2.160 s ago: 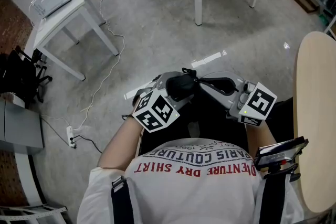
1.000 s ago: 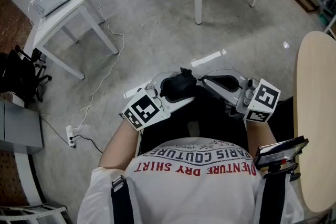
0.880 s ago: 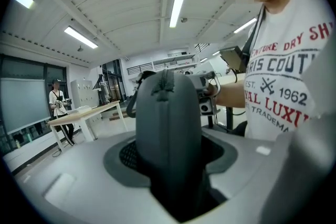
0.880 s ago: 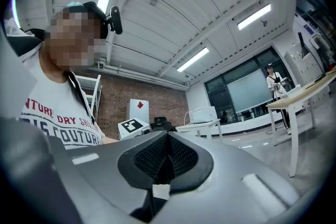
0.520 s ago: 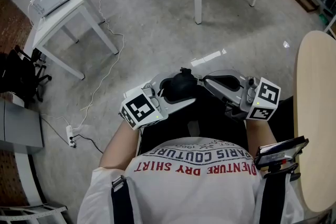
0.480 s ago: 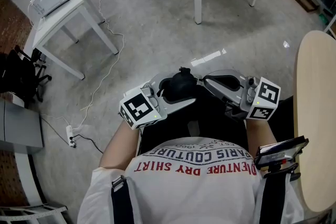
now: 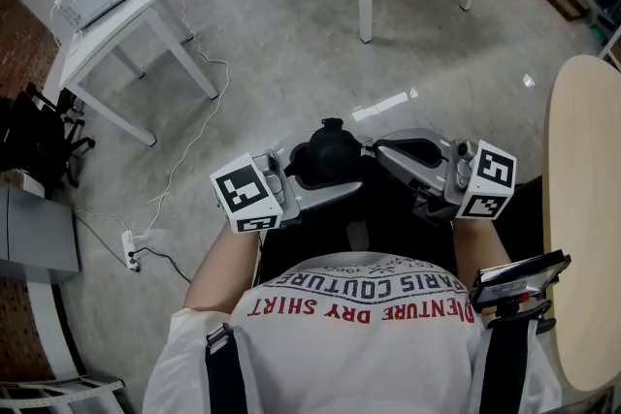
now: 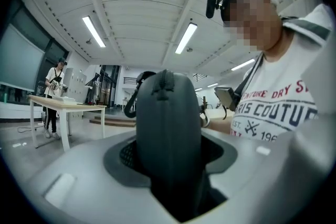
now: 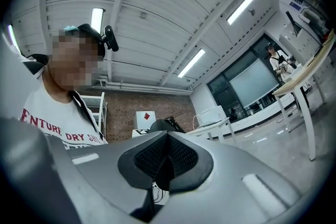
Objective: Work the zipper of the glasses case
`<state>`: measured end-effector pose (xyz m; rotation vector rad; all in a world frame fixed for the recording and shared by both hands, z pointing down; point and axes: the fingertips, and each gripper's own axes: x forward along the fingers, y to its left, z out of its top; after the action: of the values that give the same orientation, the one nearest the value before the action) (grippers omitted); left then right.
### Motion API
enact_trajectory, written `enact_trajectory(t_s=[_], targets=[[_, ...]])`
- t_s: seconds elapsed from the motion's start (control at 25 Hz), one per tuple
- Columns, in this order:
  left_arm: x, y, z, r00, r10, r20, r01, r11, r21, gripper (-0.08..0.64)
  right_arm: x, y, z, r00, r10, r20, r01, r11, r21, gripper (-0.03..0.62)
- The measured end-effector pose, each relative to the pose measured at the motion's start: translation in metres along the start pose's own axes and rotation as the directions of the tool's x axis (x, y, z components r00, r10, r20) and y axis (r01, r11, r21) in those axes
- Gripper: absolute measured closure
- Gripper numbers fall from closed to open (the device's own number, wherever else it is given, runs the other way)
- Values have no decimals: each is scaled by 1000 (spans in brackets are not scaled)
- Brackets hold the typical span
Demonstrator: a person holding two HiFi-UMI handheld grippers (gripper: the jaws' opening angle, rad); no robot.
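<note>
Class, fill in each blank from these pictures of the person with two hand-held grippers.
The left hand-held gripper is shut on the dark ____.
The lettering on the white shirt is ____.
The round wooden tabletop is at the person's ____.
Missing: glasses case; red; right.

"What colour is the glasses case (image 7: 330, 153)?"

"Black from above. In the left gripper view it is a dull dark grey."

"And the grippers?"

"The left gripper (image 7: 309, 172) and the right gripper (image 7: 376, 148) are both pale grey. Their pads (image 9: 152, 157) are black with a fine cross-hatched mesh. Each carries a cube (image 7: 247, 194) patterned in black and white squares."

"The shirt (image 7: 359, 305)?"

"White, with red and dark lettering and black straps (image 7: 225, 373) over it."

"Around them?"

"The floor (image 7: 291, 44) is a mottled grey. There is a white table (image 7: 116, 24) at the far left and a pale wood table (image 7: 582, 208) at the right. The right gripper view shows a red-brown brick wall (image 9: 123, 107)."
</note>
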<state>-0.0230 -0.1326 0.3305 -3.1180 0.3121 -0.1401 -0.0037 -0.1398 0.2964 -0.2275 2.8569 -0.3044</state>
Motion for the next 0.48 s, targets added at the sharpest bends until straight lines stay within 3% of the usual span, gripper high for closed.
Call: enact_trajectory(t_s=[0.2,0.48], targets=[[-4,-3,16,993,-39,108,48,995,-82,313,2,4,1,1000,25,16,-26,999,22,595],[-13,-7,35,970,-88,227,118,985,-123,313,7,12,3,996,79,46,-82,993,79,595]])
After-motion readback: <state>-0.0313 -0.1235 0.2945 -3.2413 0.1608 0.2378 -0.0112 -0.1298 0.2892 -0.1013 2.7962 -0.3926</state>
